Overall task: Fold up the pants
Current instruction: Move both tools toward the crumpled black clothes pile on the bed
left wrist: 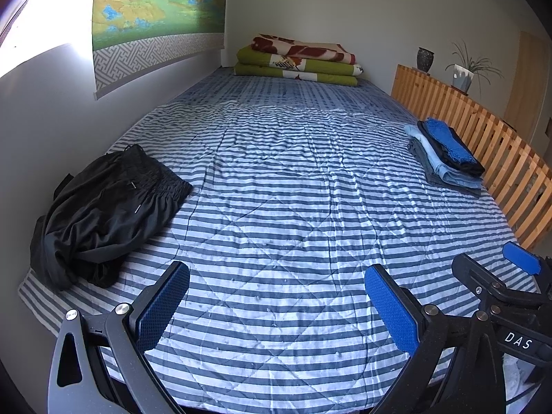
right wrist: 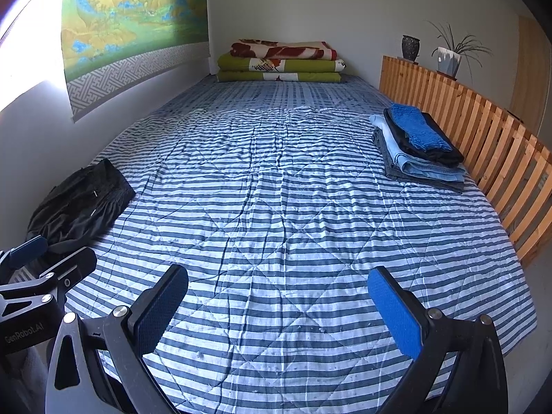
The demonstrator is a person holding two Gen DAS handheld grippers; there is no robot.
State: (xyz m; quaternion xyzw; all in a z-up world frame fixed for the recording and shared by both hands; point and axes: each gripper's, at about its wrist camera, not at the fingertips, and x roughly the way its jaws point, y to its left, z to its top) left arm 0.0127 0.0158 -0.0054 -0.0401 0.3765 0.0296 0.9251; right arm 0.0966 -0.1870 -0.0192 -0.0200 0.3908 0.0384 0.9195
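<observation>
Crumpled black pants with an elastic waistband lie in a heap at the bed's left edge, against the wall; the right wrist view shows them as well. My left gripper hovers open over the striped quilt, to the right of the pants and apart from them, nothing between its blue pads. My right gripper is open too, above the quilt's near middle, holding nothing. Each gripper appears at the edge of the other's view: right one, left one.
A stack of folded clothes, blue on top, sits at the right by the wooden slatted rail. Folded blankets lie at the far end. A wall hanging is on the left wall; a vase and plant stand behind the rail.
</observation>
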